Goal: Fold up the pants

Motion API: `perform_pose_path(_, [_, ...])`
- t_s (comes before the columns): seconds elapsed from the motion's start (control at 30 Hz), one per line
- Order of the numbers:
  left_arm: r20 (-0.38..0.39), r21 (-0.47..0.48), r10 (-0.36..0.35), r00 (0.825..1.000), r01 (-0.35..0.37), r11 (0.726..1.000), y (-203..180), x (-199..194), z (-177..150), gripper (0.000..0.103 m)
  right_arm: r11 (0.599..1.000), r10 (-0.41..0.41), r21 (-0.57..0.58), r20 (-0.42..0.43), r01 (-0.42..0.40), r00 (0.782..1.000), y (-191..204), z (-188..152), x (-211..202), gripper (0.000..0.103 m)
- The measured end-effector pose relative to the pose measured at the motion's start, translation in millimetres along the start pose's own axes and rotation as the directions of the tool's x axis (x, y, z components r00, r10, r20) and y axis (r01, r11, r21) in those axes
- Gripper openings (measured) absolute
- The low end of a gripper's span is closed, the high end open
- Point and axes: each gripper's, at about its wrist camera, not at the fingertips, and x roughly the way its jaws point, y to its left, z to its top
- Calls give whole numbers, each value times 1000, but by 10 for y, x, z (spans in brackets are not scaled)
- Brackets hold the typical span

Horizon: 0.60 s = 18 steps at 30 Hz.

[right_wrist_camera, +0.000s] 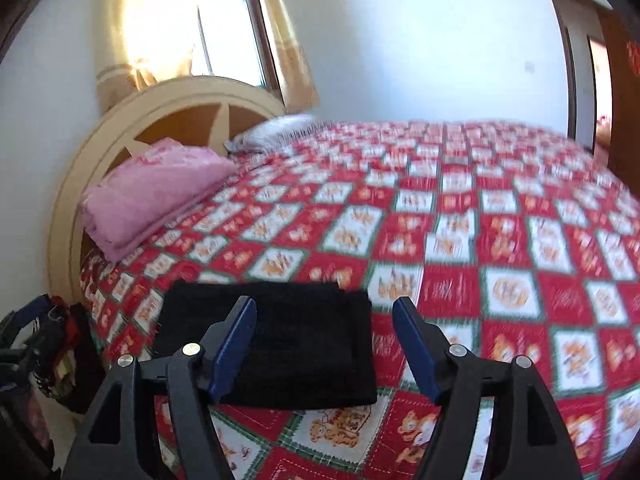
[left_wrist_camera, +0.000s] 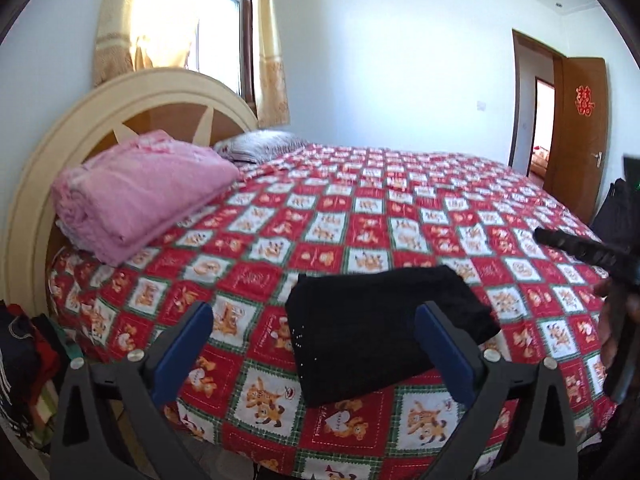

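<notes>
Lying folded flat, black pants (left_wrist_camera: 380,328), compact rectangle, on checked bedspread (left_wrist_camera: 400,208)

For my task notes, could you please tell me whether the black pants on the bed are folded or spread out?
Folded: the black pants lie as one compact, layered rectangle on the patterned bedspread, no legs extending.
</notes>
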Motion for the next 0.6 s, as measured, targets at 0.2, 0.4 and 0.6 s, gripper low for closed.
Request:
perform_pose_path(0.2, [31,-24,-16,999,17,1000,-27,-176,64,103,997,-7,-76,98,15,995,181,63,-671,79])
perform_pose_path(0.4, [47,3,-29,998,29,1000,-129,-244,52,103,996,21,-83,120,-12,993,289,46,-866,80])
perform_pose_path(0.6, [43,-7,-32,999,32,999,-118,-236,47,103,995,30,-100,73,-23,997,334,-60,-743,80])
